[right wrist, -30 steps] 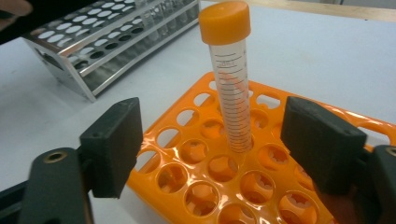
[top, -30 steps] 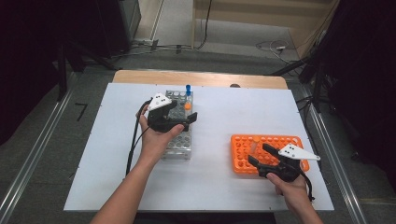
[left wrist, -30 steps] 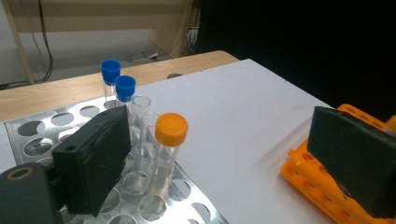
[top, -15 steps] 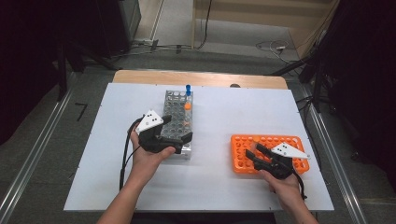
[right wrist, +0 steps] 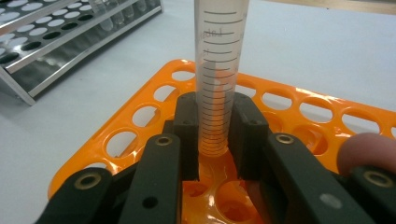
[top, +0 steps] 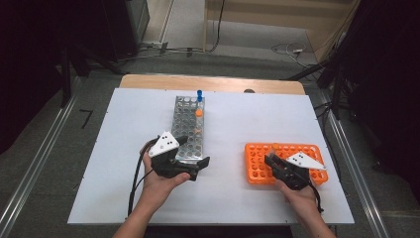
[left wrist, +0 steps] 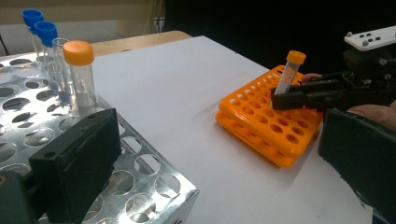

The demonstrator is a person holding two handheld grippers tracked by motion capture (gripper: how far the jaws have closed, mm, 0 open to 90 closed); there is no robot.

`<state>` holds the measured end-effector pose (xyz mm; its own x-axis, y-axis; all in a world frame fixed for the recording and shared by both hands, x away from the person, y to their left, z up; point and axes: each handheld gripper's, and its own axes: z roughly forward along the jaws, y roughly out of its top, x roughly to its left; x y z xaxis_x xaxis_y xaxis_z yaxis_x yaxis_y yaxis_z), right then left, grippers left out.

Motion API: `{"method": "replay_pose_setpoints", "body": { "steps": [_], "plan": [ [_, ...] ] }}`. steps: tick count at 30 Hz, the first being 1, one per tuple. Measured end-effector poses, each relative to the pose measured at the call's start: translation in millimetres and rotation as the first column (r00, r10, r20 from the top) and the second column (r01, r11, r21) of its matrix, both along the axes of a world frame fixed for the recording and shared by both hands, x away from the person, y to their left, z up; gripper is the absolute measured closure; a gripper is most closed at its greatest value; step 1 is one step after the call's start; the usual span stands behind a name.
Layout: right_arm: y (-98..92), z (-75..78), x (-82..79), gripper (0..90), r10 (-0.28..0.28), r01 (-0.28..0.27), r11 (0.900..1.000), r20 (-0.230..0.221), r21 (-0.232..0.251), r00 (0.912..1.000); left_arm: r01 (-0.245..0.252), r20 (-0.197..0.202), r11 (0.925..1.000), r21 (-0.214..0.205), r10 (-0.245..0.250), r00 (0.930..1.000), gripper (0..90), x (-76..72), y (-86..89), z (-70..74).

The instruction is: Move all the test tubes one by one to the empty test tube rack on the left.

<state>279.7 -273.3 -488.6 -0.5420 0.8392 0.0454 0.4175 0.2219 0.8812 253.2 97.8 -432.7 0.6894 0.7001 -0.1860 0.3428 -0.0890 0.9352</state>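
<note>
My right gripper [top: 271, 157] [right wrist: 217, 126] is shut on a clear, orange-capped tube [top: 275, 147] [right wrist: 222, 60] [left wrist: 289, 72]. The tube stands tilted in a hole of the orange rack [top: 257, 171] [right wrist: 140, 116] [left wrist: 261, 126]. These jaws have just been closing, with the tube between them. My left gripper [top: 194, 151] [left wrist: 219, 140] is wide open and holds nothing. It hovers at the near end of the metal rack [top: 185, 124] [left wrist: 140, 172]. Its jaws have just finished opening. In that rack stand an orange-capped tube [top: 198, 112] [left wrist: 79, 70] and blue-capped tubes [top: 199, 94] [left wrist: 44, 37].
Both racks sit on a white table top [top: 233, 124], whose wooden far edge [top: 213, 82] shows behind. Bare white surface lies between the racks. A metal rail [top: 346, 148] runs along the right of the table, and cables lie on the floor beyond.
My left gripper drew back from the metal rack's middle toward the person, now at its near end. The right gripper's jaws closed onto the tube in the orange rack.
</note>
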Motion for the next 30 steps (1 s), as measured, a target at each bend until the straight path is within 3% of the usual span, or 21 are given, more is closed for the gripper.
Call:
{"method": "replay_pose_setpoints", "body": {
  "steps": [16, 18, 24, 30],
  "plan": [
    [-4.4, 16.4, -8.2, 73.3, 0.013, -0.016, 0.9994, 0.075, 0.03, 0.9971, 0.038, -0.005, 0.9992, -0.009, -0.038, 0.9993, 0.0, -4.3, -15.6, -0.1],
    [-3.4, 19.8, -10.7, 73.3, 0.03, -0.033, 0.9987, 0.082, 0.04, 0.9962, 0.047, -0.002, 0.9988, -0.01, -0.047, 0.9989, 0.4, -5.1, -19.0, 1.3],
    [15.1, 25.6, -24.1, 73.3, 0.119, -0.12, 0.9927, 0.103, 0.008, 0.9875, 0.094, 0.012, 0.9953, -0.023, -0.094, 0.9955, 4.5, -7.1, -32.6, 5.6],
    [41.1, 28.4, -40.4, 73.3, 0.228, -0.228, 0.9736, 0.085, -0.003, 0.9701, 0.171, 0.026, 0.9851, -0.012, -0.171, 0.9849, 15.0, -10.7, -52.3, 6.0]
  ]
}}
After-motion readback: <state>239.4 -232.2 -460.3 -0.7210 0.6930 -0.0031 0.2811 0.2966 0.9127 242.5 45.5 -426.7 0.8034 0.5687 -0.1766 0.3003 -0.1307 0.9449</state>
